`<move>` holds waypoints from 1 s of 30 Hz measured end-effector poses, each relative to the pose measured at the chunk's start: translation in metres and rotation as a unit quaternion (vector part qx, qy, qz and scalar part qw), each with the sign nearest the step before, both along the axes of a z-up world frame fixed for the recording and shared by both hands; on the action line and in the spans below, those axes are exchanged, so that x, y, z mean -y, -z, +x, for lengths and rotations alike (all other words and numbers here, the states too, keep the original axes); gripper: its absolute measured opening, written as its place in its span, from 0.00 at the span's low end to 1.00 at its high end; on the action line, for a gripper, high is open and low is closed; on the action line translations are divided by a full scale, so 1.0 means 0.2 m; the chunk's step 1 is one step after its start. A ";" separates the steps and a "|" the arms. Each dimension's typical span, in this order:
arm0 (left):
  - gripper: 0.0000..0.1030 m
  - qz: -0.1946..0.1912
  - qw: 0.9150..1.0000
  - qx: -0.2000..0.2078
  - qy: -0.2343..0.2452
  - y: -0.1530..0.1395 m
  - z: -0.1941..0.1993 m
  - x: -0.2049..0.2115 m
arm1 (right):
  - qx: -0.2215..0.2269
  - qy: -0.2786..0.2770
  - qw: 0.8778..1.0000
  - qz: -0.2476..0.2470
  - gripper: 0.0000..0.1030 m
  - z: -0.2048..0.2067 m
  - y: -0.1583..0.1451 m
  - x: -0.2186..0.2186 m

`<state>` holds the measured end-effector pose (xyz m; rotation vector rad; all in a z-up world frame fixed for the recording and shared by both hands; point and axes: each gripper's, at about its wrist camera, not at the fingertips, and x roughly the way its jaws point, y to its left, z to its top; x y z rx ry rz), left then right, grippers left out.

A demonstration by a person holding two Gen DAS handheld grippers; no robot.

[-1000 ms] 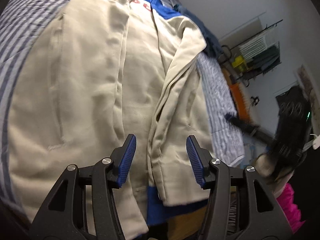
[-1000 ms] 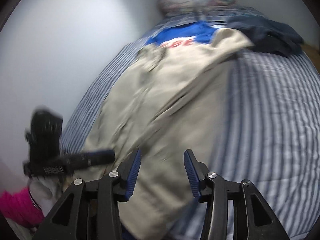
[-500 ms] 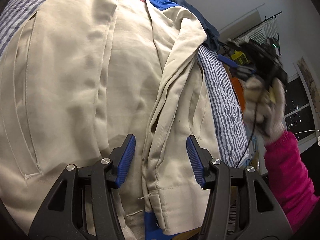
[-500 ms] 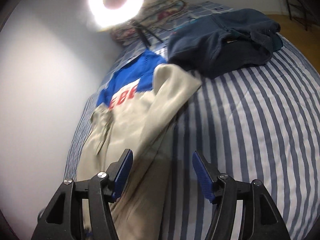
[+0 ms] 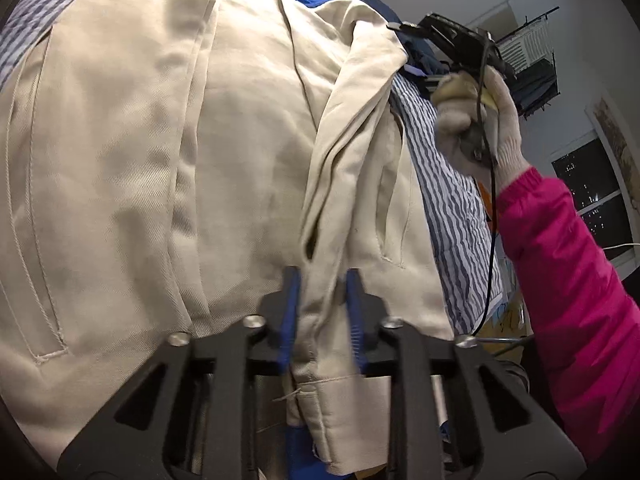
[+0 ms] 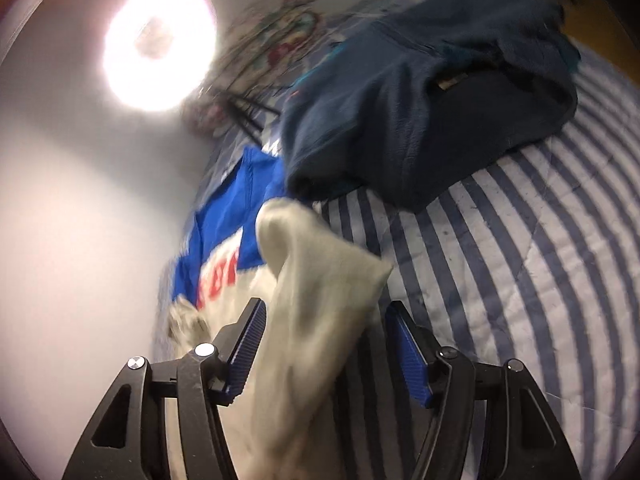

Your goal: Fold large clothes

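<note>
Left wrist view: my left gripper [image 5: 320, 312] is closing its blue fingers [image 5: 290, 312] on a bunched fold of the jacket [image 5: 120, 184], near the hem. The jacket lies flat on the striped bed [image 5: 452, 208]. It is beige with a blue top, and its long axis runs away from me, collar end far, hem end near. A loose beige panel lies folded along its right side.

To the right, a gloved hand [image 5: 476, 120] in a pink sleeve [image 5: 568, 280] holds my right gripper [image 5: 452, 46] over the far right corner of the jacket. A cable hangs from it.

Right wrist view, blurred: the right gripper [image 6: 326, 352] is closing, its fingers [image 6: 250, 344] wide apart. A beige corner rises between them, and I cannot tell whether they touch it. Only here do I see a dark blue garment [image 6: 420, 120] heaped just beyond the jacket's blue top [image 6: 236, 216], a ring light [image 6: 158, 46], and a patterned pillow [image 6: 276, 40].
</note>
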<state>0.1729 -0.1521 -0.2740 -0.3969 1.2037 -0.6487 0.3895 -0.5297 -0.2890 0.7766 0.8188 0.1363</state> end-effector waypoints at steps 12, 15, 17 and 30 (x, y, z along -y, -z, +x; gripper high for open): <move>0.03 -0.047 0.999 -0.001 -0.013 -0.10 -0.09 -0.06 | 0.013 -0.066 0.987 -0.143 0.06 0.15 -0.37 -0.41; 0.03 -0.069 0.998 -0.008 -0.015 -0.12 -0.12 -0.10 | 0.015 -0.084 0.977 -0.197 0.04 0.19 -0.44 -0.61; 0.02 -0.079 0.997 -0.015 -0.020 -0.11 -0.14 -0.13 | 0.024 -0.100 0.967 -0.232 0.04 0.22 -0.47 -0.77; 0.02 -0.067 0.997 -0.037 -0.029 0.02 -0.16 -0.25 | -0.022 -0.180 0.923 -0.341 0.01 0.46 -0.05 -1.44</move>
